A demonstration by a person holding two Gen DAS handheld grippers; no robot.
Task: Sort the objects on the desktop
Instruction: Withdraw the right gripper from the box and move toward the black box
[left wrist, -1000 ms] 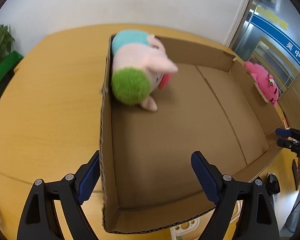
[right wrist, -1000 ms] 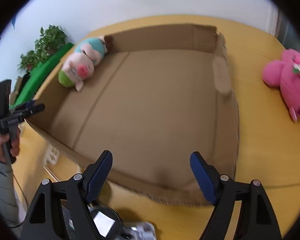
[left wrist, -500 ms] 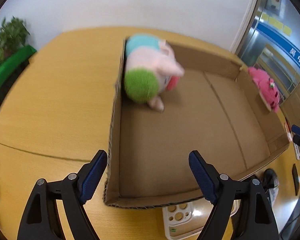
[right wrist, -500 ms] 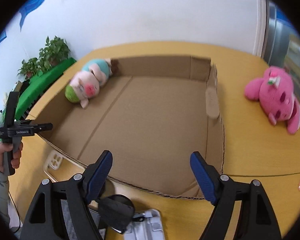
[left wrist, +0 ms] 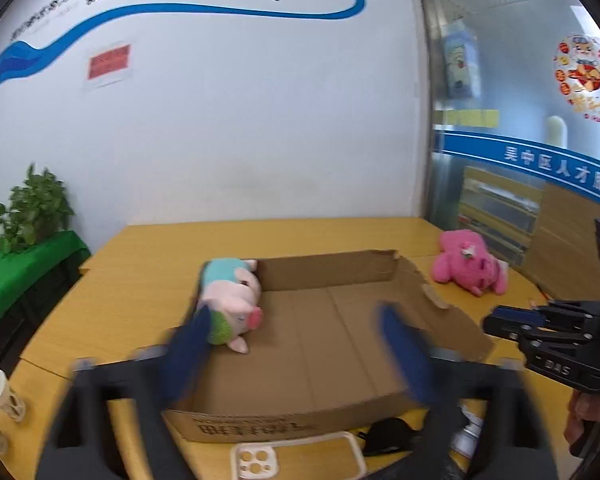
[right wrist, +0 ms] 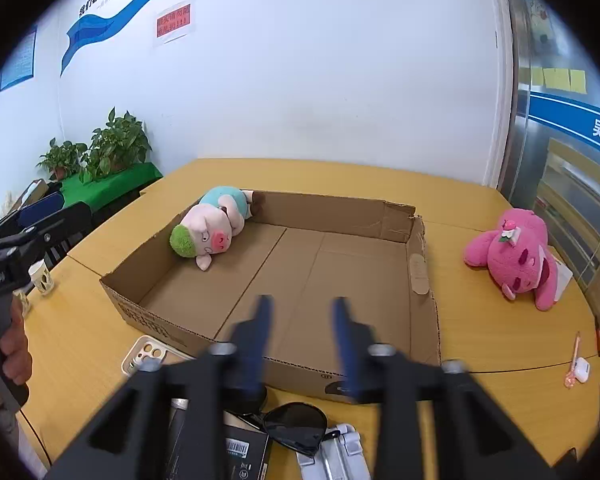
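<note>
White wall with a blue ribbon stripe is standing behind the yellow table (right wrist: 480,332). Only the right wrist view is showing sunglasses (right wrist: 296,422) and an earbud case (right wrist: 581,371); both views are showing the phone case (left wrist: 296,458). A pig plush (right wrist: 208,234) with green hair and teal top is lying in the cardboard box's (right wrist: 400,220) far left corner; a pink plush (right wrist: 516,258) is lying on the table right of the box. Left claw (left wrist: 296,344) and right claw (right wrist: 302,336) are both closing, blurred, gripping nothing.
</note>
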